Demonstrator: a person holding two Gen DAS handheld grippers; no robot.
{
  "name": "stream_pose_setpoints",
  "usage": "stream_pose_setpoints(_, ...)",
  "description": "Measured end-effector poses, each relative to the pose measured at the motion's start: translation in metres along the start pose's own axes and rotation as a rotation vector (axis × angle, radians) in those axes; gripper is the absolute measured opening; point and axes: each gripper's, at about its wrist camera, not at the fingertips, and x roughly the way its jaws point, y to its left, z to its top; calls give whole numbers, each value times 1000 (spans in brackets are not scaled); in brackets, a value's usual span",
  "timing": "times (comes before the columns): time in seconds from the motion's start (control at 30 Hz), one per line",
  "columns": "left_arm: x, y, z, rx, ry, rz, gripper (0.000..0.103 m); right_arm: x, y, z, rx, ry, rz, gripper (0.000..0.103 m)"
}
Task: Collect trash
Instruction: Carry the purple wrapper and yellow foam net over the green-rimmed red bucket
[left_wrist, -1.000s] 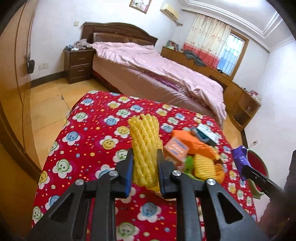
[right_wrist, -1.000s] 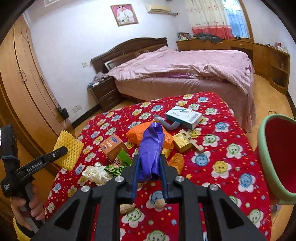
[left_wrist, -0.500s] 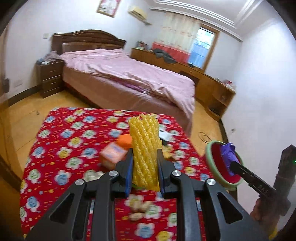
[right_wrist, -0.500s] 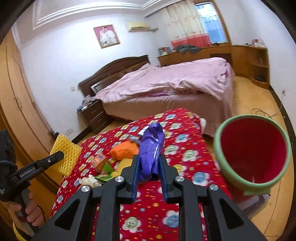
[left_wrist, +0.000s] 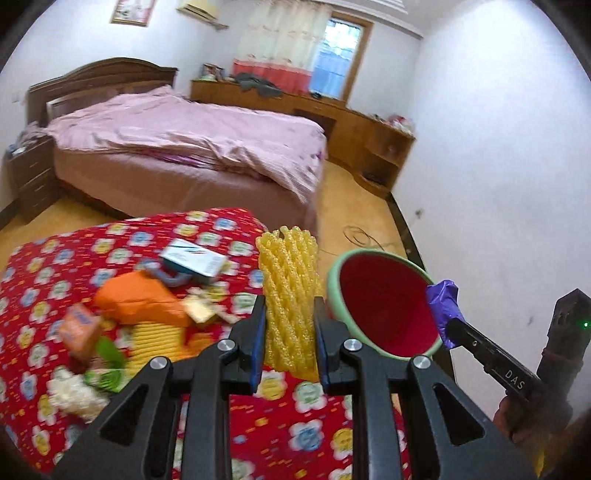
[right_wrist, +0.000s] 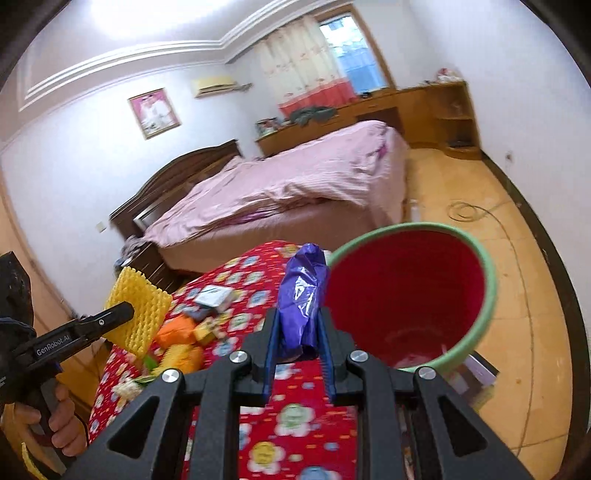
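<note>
Yellow ribbed foam netting (left_wrist: 289, 291) stands upright clamped in the left gripper (left_wrist: 289, 334), while the right gripper (right_wrist: 300, 341) jaws pinch a crumpled purple wrapper (right_wrist: 303, 295).

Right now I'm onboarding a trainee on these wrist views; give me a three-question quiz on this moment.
1. True or false: the left gripper grips the yellow foam net.
2. What does the right gripper hold? A) purple wrapper B) orange bag C) white box
3. Fill in: the red bin has a ____ rim.

Key: 1 true; 2 A; 3 green.
</note>
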Motion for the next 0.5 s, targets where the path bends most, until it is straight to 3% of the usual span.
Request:
stream_pose_setpoints(0.23, 51, -45, 4, 62, 39, -59, 22, 3, -51, -1, 76, 13, -62, 23)
stream_pose_setpoints(0.5, 110, -78, 0, 115, 105, -103, 23, 21, -78, -2, 117, 50, -112, 23)
